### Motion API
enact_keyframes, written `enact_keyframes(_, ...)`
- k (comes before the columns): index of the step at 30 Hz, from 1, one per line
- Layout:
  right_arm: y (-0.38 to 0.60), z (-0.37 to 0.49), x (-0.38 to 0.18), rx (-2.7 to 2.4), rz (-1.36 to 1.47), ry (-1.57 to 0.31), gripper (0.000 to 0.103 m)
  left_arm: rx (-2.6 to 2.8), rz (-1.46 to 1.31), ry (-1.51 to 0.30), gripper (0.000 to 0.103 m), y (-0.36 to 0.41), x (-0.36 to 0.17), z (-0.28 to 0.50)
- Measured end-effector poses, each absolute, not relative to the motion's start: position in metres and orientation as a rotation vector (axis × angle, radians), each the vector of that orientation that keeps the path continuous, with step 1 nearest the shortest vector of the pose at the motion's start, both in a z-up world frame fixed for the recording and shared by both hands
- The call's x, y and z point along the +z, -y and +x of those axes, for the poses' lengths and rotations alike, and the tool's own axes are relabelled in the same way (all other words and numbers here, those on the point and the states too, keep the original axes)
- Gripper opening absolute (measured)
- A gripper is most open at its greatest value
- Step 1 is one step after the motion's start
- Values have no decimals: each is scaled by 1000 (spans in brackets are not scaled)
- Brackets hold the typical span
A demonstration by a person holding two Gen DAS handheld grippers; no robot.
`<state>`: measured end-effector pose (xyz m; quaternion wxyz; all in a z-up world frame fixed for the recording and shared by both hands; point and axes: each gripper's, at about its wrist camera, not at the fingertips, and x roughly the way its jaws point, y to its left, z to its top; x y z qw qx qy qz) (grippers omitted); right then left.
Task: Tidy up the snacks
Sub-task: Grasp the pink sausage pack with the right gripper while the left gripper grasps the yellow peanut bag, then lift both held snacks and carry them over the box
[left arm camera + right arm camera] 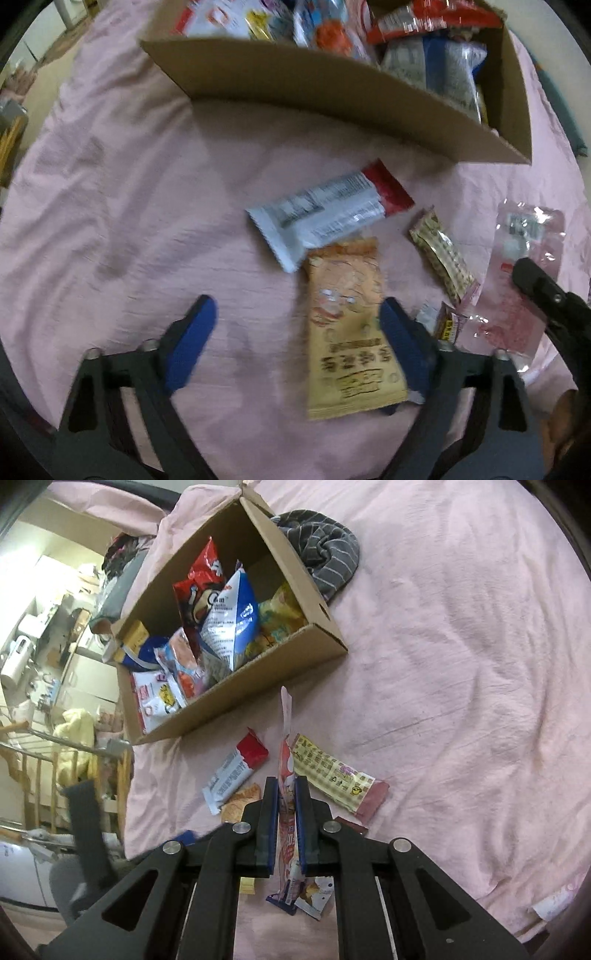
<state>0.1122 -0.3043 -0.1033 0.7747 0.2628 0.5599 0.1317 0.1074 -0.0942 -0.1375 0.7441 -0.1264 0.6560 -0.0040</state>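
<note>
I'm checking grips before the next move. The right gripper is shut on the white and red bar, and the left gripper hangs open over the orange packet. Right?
Not quite. The right gripper is shut on a thin pink packet, as the right wrist view shows; the white and red bar lies loose on the sheet. The left gripper does hang open over the orange packet.

Left wrist view looks steeply down, close over the pink bedsheet [122,206]; right wrist view looks slanting from higher; both share the cardboard box [332,92] and packets
</note>
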Motion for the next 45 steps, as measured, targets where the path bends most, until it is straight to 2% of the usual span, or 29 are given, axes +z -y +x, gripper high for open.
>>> enact_keyframes(8,309,117,-102,292,626,-1202,9,55,-220,-1463,81,125,-150,112)
enact_keyframes(9,309,116,-101,294,629,-1196,9,55,-209,-1462,72,128,-151,113)
enact_keyframes(10,310,116,-100,295,631,-1192,9,40,-184,-1468,55,133,-152,114)
enact_keyframes(11,311,116,-99,296,637,-1187,9,30,-170,-1476,46,137,-153,115)
enact_keyframes(13,311,115,-99,300,646,-1185,9,21,-151,-1476,36,141,-152,115)
enact_keyframes(16,310,116,-96,313,648,-1180,9,11,-155,-1466,29,139,-147,110)
enact_keyframes(27,301,116,-90,348,633,-1173,9,9,-148,-1464,26,115,-127,84)
enact_keyframes(33,297,113,-88,369,625,-1171,9,37,-118,-1364,26,88,-97,67)
enact_keyframes(45,294,112,-63,397,589,-1061,9,54,-111,-1168,26,39,-19,120)
